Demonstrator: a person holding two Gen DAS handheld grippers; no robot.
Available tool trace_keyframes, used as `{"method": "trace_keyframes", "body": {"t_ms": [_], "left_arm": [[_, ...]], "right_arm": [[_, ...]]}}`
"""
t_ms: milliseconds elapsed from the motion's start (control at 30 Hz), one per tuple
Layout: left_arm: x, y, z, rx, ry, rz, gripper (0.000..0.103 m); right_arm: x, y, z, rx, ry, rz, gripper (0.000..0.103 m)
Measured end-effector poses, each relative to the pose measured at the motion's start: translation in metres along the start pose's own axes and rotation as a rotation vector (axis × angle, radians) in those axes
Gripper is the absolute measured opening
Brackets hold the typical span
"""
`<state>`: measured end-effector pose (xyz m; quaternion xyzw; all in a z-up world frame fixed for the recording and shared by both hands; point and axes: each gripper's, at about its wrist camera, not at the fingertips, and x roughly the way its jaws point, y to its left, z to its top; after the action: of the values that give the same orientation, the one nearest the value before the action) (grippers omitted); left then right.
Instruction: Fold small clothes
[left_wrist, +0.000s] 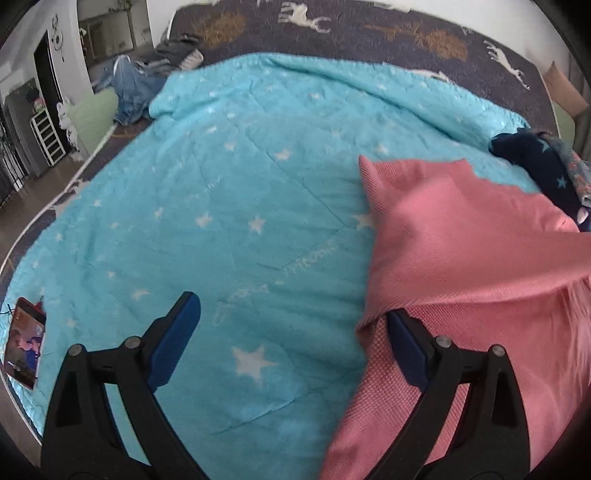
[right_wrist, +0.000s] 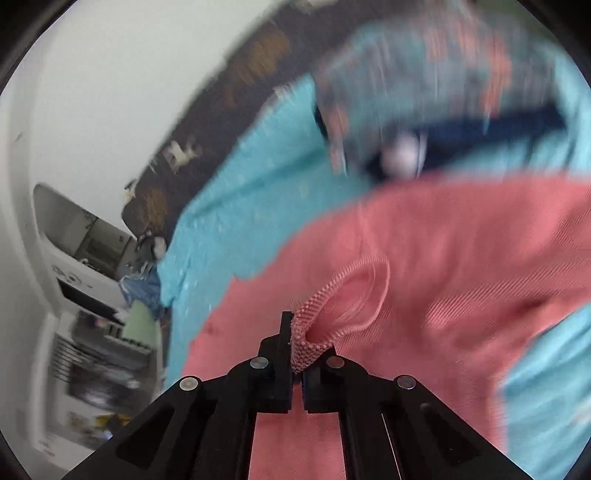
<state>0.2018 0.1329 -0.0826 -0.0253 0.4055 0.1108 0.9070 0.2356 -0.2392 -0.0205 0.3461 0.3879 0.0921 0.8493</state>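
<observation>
On the blue blanket (left_wrist: 240, 229), the pink garment (left_wrist: 461, 258) is pinched by the right tongs (right_wrist: 297, 354); the left tongs (left_wrist: 291, 332) are spread wide, so a one-sided pull may bunch it.

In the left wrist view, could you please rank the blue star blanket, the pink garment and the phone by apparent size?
1. blue star blanket
2. pink garment, enlarged by nearness to the camera
3. phone

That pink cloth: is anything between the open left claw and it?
Nothing visible stands between them. The left gripper is open over the blue star blanket, and the pink cloth already drapes over one of its fingers. The right gripper is shut on the cloth's edge.
</observation>
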Motion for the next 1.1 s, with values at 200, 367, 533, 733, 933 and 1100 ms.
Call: {"method": "trace_keyframes", "body": {"t_ms": [200, 367, 533, 733, 933, 1100], "left_arm": [[-0.021, -0.022, -0.018, 0.166, -0.062, 0.112, 0.096], [-0.029, -0.008, -0.02, 0.15, -0.082, 0.07, 0.096], [-0.016, 0.007, -0.016, 0.012, -0.018, -0.064, 0.096], [-0.006, 0.014, -0.011, -0.026, 0.013, -0.287, 0.076], [0.013, 0.014, -0.003, -0.04, 0.054, -0.428, 0.041], [0.012, 0.007, -0.002, -0.006, 0.032, -0.476, 0.036]], "right_arm": [[0.001, -0.023, -0.011, -0.099, 0.161, -0.205, 0.016], [-0.038, -0.025, -0.005, -0.056, 0.048, -0.324, 0.022], [-0.013, 0.091, 0.007, -0.466, 0.129, -0.157, 0.041], [0.116, 0.201, -0.018, -0.667, 0.454, 0.024, 0.051], [0.213, 0.256, -0.07, -0.831, 0.622, -0.063, 0.053], [0.234, 0.26, -0.098, -0.952, 0.66, -0.129, 0.053]]}}
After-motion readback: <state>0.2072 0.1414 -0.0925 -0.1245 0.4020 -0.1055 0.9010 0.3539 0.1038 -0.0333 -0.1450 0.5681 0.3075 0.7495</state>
